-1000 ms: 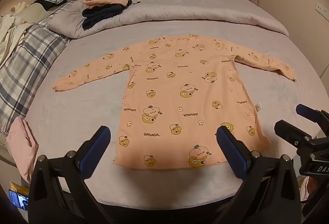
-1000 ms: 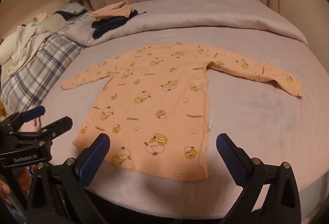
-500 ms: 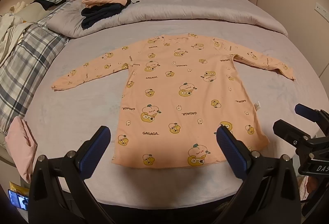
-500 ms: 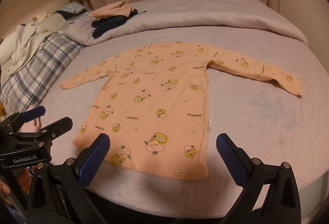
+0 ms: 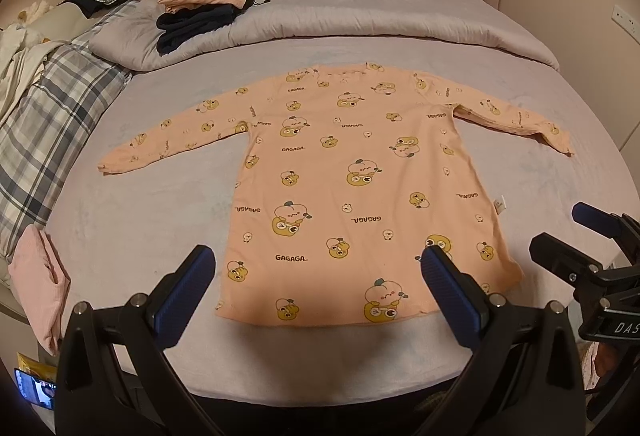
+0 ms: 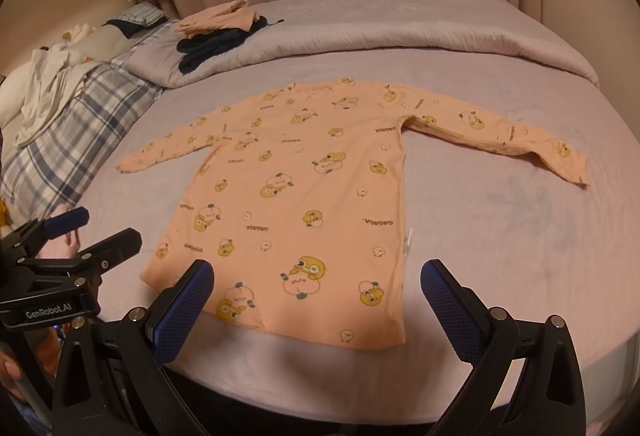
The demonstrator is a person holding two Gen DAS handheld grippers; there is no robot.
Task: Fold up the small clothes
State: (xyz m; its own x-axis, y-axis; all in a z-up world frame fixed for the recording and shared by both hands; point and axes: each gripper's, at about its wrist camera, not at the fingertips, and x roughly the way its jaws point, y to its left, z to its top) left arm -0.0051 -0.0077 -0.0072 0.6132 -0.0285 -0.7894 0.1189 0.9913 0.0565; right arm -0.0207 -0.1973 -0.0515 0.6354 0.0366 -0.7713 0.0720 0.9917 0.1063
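Comparing with a moment ago, almost nothing has shifted: your left hand-held gripper [image 5: 316, 276] and right hand-held gripper [image 6: 316, 288] hover spread apart, empty, short of the shirt [image 5: 352, 180] spread flat on the bed [image 5: 160, 220], so folding hasn't begun.

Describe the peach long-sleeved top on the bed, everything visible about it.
The peach top is soft-looking knit fabric printed with yellow and white cartoon characters and "GAGAGA" lettering. It lies flat and unfolded on the grey bed cover, hem nearest the cameras, neckline toward the far side, both long sleeves spread outward. A small white tag sticks out from one side seam. Neither gripper touches it.
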